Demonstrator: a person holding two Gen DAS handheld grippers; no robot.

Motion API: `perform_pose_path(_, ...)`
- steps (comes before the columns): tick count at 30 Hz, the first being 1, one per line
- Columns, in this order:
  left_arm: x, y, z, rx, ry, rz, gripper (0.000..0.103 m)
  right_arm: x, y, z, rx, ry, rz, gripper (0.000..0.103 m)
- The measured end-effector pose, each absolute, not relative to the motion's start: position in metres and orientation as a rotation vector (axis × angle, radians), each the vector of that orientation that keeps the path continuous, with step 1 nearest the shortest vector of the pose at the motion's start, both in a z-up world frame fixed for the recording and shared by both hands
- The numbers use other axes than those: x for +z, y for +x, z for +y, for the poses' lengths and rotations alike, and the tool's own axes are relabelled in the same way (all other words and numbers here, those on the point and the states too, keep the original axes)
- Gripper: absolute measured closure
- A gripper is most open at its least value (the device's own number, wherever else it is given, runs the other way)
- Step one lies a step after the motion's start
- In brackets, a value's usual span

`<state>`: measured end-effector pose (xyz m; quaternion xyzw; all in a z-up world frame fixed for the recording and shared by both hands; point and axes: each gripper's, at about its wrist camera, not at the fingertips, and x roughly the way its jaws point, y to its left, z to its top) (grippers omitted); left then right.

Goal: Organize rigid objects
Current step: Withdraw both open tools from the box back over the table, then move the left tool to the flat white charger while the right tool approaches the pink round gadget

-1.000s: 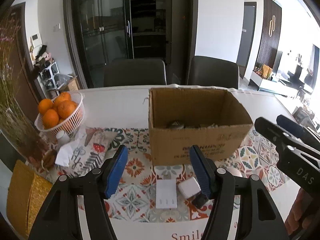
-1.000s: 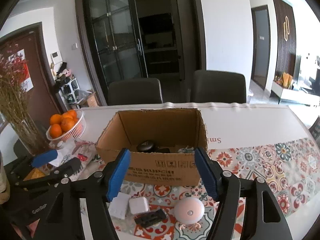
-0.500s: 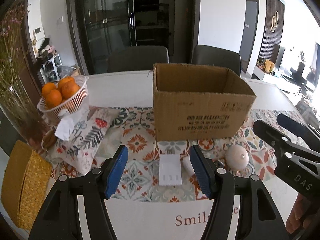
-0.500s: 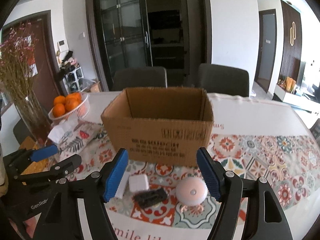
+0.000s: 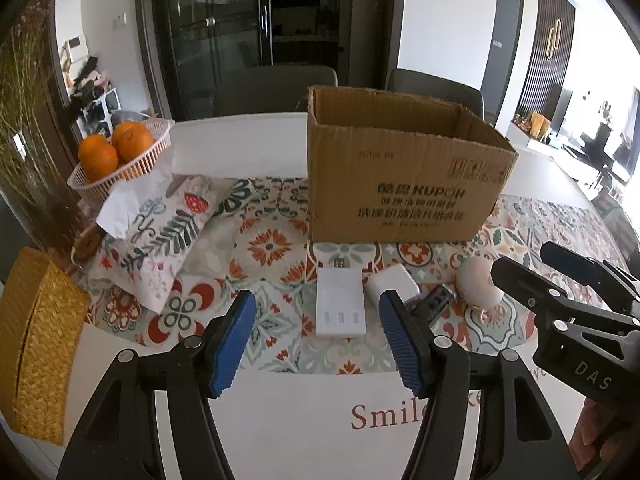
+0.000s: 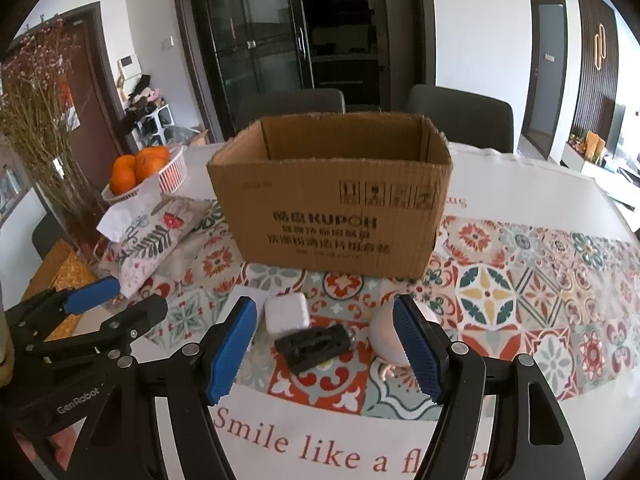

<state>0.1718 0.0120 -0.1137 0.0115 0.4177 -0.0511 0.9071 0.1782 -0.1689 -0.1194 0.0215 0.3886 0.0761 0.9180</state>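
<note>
Here 2 grippers hover — left gripper [image 5: 314,340], right gripper [image 6: 326,354] — both empty.

Left gripper [image 5: 318,340] jaws apart, nothing btwn pads, above tablecloth [image 5: 276,248]. White flat device [image 5: 340,306] lies ahead, btwn fingers in line of sight, not touched. White adapter [image 5: 394,286] just beside it, then black part [image 5: 434,304], pale round object [image 5: 478,280]. Cardboard box [image 5: 400,192] upright behind them. Right gripper [image 5: 556,268] at right edge, open, empty. Orange basket [image 5: 120,160] and wicker box [image 5: 34,344] far left.
</note>
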Motion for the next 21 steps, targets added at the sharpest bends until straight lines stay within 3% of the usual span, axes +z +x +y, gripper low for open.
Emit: perform_pose_path(21,-0.158,0.184,-0.003,-0.153,0.043,0.854,0.04,-0.159,0.177,-0.192,0.014,0.086,0.805,0.032)
